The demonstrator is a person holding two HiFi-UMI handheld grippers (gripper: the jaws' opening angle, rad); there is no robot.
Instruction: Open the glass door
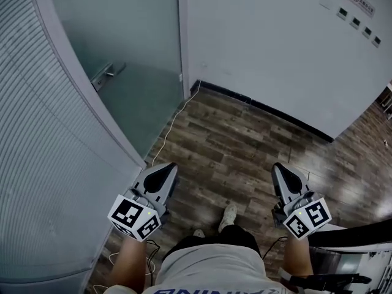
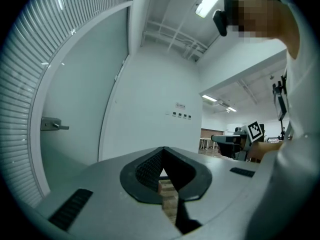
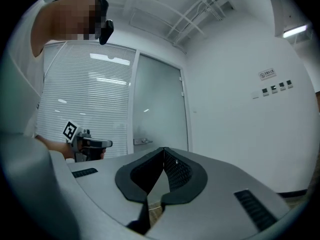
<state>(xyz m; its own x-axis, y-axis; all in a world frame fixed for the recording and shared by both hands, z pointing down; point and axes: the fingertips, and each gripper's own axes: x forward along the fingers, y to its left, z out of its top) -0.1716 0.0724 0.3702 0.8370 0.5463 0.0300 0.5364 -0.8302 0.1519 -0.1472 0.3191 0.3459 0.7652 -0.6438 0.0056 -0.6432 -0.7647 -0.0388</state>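
Shirt hem and one pale shoe (image 1: pixel 228 216) sit at the bottom of the head view, on a dark wooden floor (image 1: pixel 245 139). Just ahead of the person's forearms are the two tools, both held level and pointing forward.

The left gripper (image 1: pixel 166 168) is clenched. In the left gripper view its two dark pads meet at the tip, and only floor shows through the small gap behind them, so it grasps nothing. The right gripper (image 1: pixel 279 168) is clenched too. Its pads come together in a point in the right gripper view, again with nothing between them. The two tools are well apart, one on each side of the shoe.

Past the left gripper a thin white cable (image 1: pixel 173 120) trails across the boards toward the corner of the door frame.

On the left runs a partition (image 1: pixel 37 152) with fine horizontal stripes. Beyond it is the glass door (image 1: pixel 128 48), frosted and pale green-grey, set in its frame between the partition and a white wall (image 1: pixel 275 41). Its metal lever handle (image 1: pixel 107 73) is on the side nearest the partition. Neither gripper touches the door or the handle; both are well short of them.

A black baseboard (image 1: pixel 269 109) runs along the foot of the wall. Higher on the wall, to the right, are a row of small switches (image 1: pixel 358 24) and a small sign (image 1: pixel 362 5) above them.
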